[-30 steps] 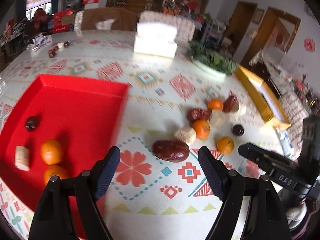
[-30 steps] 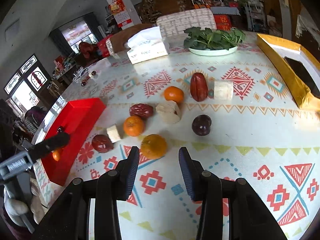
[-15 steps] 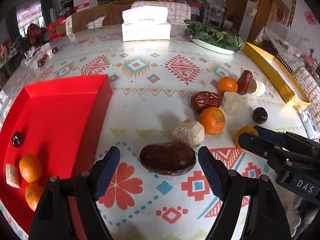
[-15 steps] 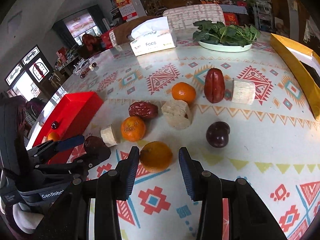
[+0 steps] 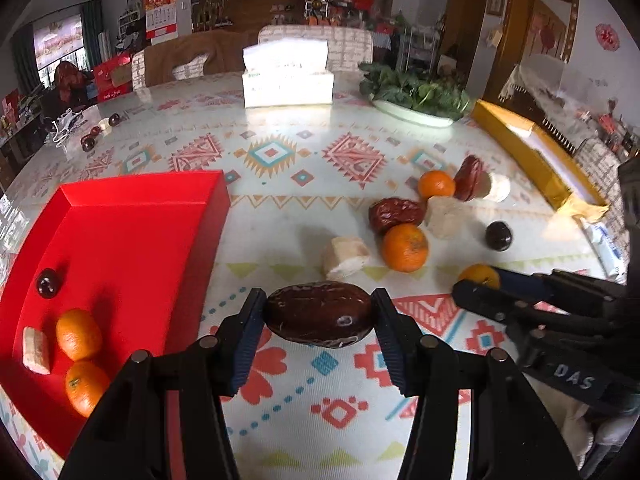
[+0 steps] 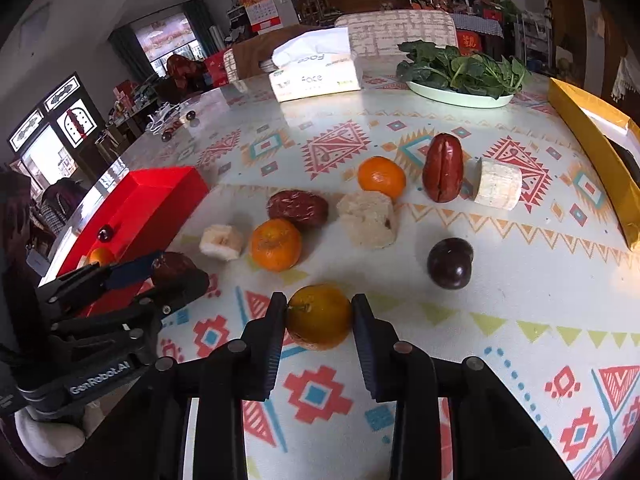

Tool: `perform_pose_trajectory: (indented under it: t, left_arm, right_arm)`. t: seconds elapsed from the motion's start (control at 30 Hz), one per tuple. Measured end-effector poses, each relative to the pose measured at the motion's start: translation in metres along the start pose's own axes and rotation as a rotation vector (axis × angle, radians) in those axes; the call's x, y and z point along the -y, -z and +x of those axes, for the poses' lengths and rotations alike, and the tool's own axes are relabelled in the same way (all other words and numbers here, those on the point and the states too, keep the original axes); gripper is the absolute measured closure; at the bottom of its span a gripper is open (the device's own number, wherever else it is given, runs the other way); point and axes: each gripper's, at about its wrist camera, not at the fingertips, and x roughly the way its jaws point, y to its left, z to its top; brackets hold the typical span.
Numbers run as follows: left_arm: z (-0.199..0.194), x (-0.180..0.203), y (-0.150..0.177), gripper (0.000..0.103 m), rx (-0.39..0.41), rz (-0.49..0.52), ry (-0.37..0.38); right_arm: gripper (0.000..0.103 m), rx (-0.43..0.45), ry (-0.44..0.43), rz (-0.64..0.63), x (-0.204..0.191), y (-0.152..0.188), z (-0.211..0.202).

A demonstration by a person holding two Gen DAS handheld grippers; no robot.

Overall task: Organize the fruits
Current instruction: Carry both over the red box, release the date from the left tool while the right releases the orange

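In the left wrist view, my left gripper (image 5: 318,314) has a dark brown date (image 5: 319,319) lying crosswise between its jaws, which are closing, and both pads touch the date's ends. The red tray (image 5: 140,240) lies to its left and holds two oranges (image 5: 78,334), a dark plum (image 5: 47,283) and a banana piece (image 5: 36,350). In the right wrist view, my right gripper (image 6: 319,314) is closing on an orange (image 6: 319,316), pads against its sides. Loose on the table beyond are more oranges (image 6: 275,245), red dates (image 6: 298,208), banana pieces (image 6: 222,242) and a plum (image 6: 450,263).
A tissue box (image 5: 288,80) and a plate of greens (image 5: 416,96) stand at the far side of the patterned tablecloth. A gold box (image 5: 536,156) lies along the right edge. The two grippers sit close side by side near the table's front.
The left gripper moved up to the dark date and its jaws narrowed onto it. The right gripper's jaws closed in on the orange.
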Motion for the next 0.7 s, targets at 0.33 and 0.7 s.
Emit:
perform_pose_trajectory:
  t: [0.33,0.7]
  left_arm:
    - [-0.072,-0.051,-0.008,0.05,0.119,-0.11,0.022]
    - [-0.103,-0.155,-0.02,0.05,0.156,-0.221,-0.145]
  right_arm:
    - [0.067,0.063,-0.055,-0.032,-0.034,-0.006,-0.036]
    - [0.067,0.102,-0.211,-0.104,-0.115,-0.049,-0.053]
